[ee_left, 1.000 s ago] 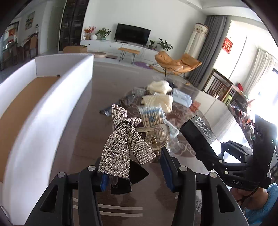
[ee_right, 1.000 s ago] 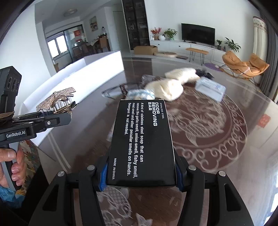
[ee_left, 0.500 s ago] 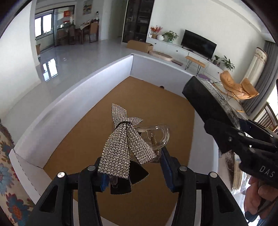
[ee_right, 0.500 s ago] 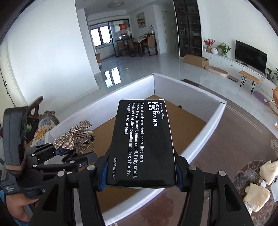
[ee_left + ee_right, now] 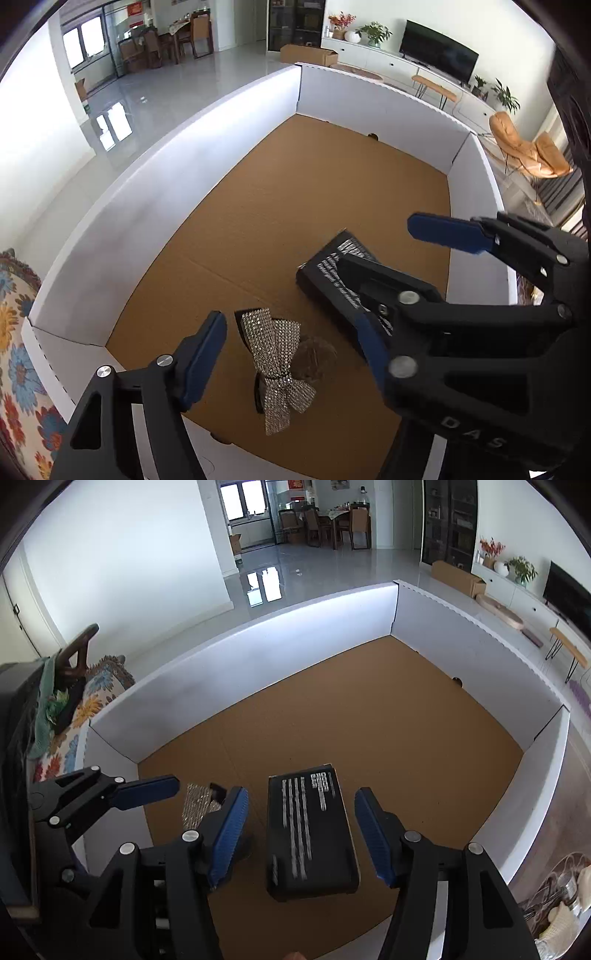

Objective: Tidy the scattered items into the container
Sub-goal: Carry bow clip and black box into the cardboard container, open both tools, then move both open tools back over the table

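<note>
Both tools, left tool [image 5: 288, 354] and right tool [image 5: 301, 832], are released above the sparkly rhinestone bow hair clip [image 5: 277, 365] and black rectangular soap box [image 5: 310, 830] in the white-walled cardboard container [image 5: 184, 192].

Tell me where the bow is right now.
The bow lies on the box floor near the left wrist view's bottom, just left of the black carton, between the open left gripper fingers.
</note>
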`<state>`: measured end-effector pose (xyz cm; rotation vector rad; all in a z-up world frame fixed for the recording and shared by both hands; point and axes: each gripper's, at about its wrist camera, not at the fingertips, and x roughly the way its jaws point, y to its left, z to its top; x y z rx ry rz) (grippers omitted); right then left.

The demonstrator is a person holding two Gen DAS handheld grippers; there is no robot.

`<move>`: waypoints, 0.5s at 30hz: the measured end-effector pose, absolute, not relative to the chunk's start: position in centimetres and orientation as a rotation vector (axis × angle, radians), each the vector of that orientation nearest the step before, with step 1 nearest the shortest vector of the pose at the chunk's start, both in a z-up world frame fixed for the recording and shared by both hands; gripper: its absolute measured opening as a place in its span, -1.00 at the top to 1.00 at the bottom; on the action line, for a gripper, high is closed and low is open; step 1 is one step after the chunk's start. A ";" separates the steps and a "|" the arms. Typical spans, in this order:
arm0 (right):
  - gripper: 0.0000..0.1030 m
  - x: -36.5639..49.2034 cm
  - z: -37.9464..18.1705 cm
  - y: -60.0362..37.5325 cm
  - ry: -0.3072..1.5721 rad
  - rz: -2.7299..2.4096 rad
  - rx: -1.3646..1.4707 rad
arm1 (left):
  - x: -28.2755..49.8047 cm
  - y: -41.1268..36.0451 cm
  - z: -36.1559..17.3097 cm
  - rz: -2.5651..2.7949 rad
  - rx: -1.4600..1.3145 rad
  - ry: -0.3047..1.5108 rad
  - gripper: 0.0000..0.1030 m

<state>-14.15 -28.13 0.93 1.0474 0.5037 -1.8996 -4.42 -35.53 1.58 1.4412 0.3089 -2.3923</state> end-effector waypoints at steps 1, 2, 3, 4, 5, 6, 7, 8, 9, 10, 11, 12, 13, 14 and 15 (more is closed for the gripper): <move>-0.19 -13.6 0.9 -28.0 0.528 -1.913 1.035 | -4.5 -35.2 1.5 -2.392 1.454 0.274 -0.41; -0.19 -13.3 0.7 -27.8 0.537 -1.921 1.034 | -4.5 -35.0 1.5 -2.390 1.464 0.252 -0.41; -0.19 -13.4 0.6 -27.5 0.530 -1.929 1.040 | -4.5 -34.9 1.6 -2.396 1.465 0.232 -0.41; -0.19 -13.4 0.5 -27.3 0.519 -1.936 1.054 | -4.6 -34.9 1.6 -2.402 1.460 0.210 -0.41; -0.19 -13.5 0.5 -27.2 0.520 -1.942 1.061 | -4.7 -34.9 1.7 -2.402 1.456 0.204 -0.41; -0.19 -13.4 0.5 -27.2 0.528 -1.948 1.060 | -4.8 -35.1 1.5 -2.405 1.467 0.225 -0.41; -0.19 -13.3 0.5 -27.1 0.534 -1.951 1.059 | -4.7 -35.2 1.4 -2.413 1.485 0.240 -0.41; -0.19 -13.1 0.4 -26.9 0.533 -1.953 1.059 | -4.6 -35.2 1.3 -2.423 1.495 0.240 -0.41; -0.19 -12.9 0.4 -26.8 0.525 -1.960 1.058 | -4.4 -35.2 1.4 -2.429 1.495 0.230 -0.41; -0.19 -12.7 0.4 -26.6 0.515 -1.968 1.055 | -4.3 -35.0 1.4 -2.430 1.489 0.217 -0.41; -0.19 -12.7 0.5 -26.5 0.508 -1.978 1.049 | -4.4 -35.0 1.5 -2.429 1.478 0.209 -0.41; -0.19 -12.6 0.7 -26.2 0.491 -1.990 1.038 | -4.4 -35.1 1.5 -2.429 1.462 0.213 -0.41; -0.19 -12.5 1.0 -25.7 0.463 -2.004 1.017 | -4.4 -35.2 1.7 -2.430 1.446 0.226 -0.41; -0.19 -12.3 1.6 -24.9 0.427 -2.029 0.979 | -4.1 -35.2 1.9 -2.433 1.422 0.236 -0.42; -0.19 -11.9 2.4 -23.8 0.394 -2.067 0.916 | -3.7 -35.3 2.2 -2.440 1.381 0.243 -0.42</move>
